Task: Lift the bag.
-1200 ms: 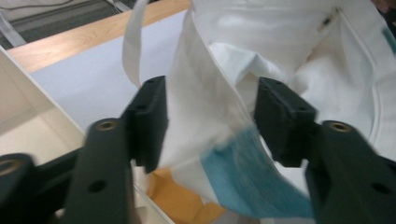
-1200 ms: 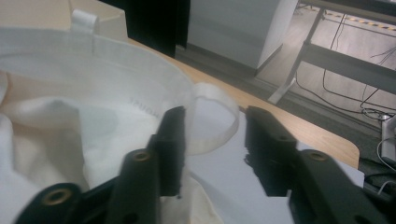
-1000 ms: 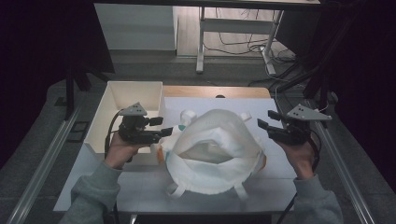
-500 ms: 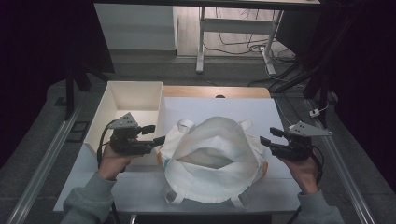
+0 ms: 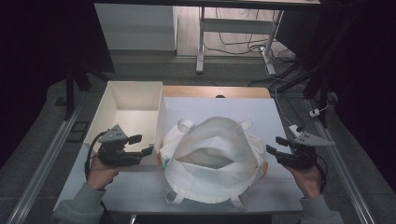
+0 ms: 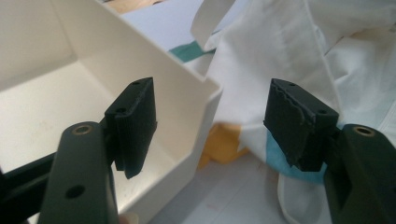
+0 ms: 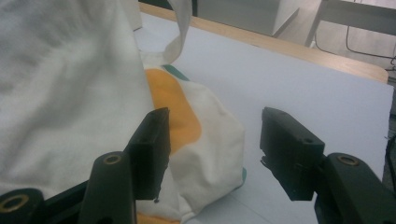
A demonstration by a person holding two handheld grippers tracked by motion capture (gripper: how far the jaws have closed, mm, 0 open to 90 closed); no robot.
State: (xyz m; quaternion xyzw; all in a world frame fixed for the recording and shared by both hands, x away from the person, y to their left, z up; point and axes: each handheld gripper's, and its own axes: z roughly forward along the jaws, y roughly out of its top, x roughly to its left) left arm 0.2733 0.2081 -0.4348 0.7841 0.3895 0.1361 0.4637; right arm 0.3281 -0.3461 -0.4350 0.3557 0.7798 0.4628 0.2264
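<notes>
While the white cloth bag (image 5: pixel 215 158) sits slumped and open-mouthed in the middle of the table (image 5: pixel 224 105), the left gripper (image 5: pixel 142 145) hangs just off its left flank, over the near corner of the white box (image 5: pixel 133 105). Its jaws have just been opening and grip nothing. The right gripper (image 5: pixel 272 148) stands close beside the bag's right side, jaws parted and empty.

The white-topped table (image 5: pixel 280 121) is being occupied by a white cloth bag (image 5: pixel 215 158) and a white box (image 5: pixel 130 107) beside it.
</notes>
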